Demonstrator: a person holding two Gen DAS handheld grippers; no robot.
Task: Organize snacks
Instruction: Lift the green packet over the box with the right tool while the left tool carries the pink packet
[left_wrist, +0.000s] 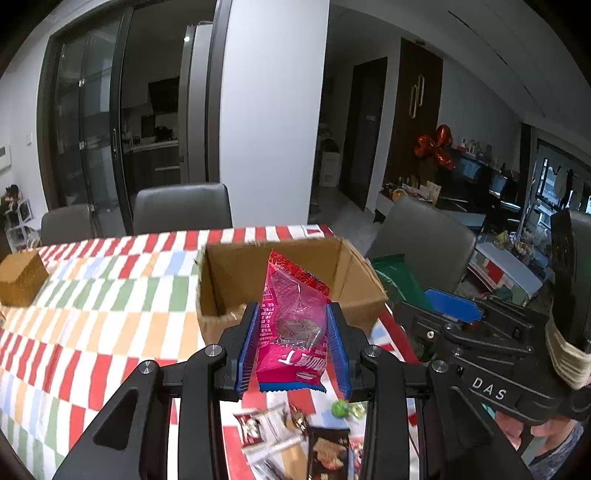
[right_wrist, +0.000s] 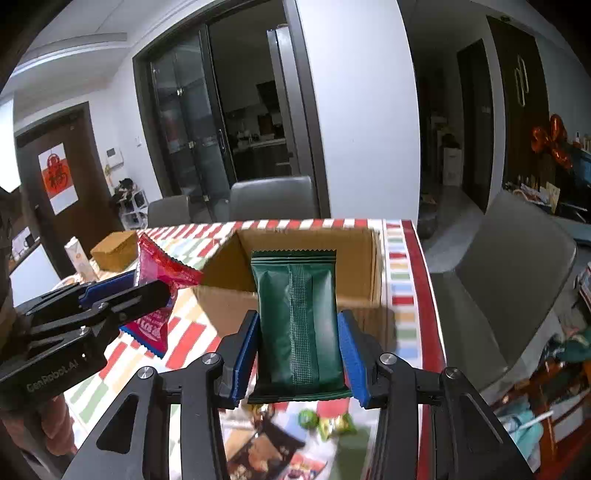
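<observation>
My left gripper (left_wrist: 291, 325) is shut on a pink snack packet (left_wrist: 291, 332) and holds it in the air just in front of an open cardboard box (left_wrist: 236, 273). My right gripper (right_wrist: 297, 332) is shut on a dark green snack packet (right_wrist: 299, 325), held before the same box (right_wrist: 354, 258). In the right wrist view the left gripper (right_wrist: 144, 295) with its pink packet (right_wrist: 159, 273) is to the left. In the left wrist view the right gripper (left_wrist: 454, 306) and green packet (left_wrist: 399, 280) are to the right. Loose snacks (left_wrist: 295, 439) lie on the table below.
The table has a striped red, green and orange cloth (left_wrist: 103, 302). A small brown box (left_wrist: 22, 273) sits at the far left, beside a carton (right_wrist: 77, 258). Grey chairs (left_wrist: 181, 206) stand behind the table and one (right_wrist: 513, 280) at its right side.
</observation>
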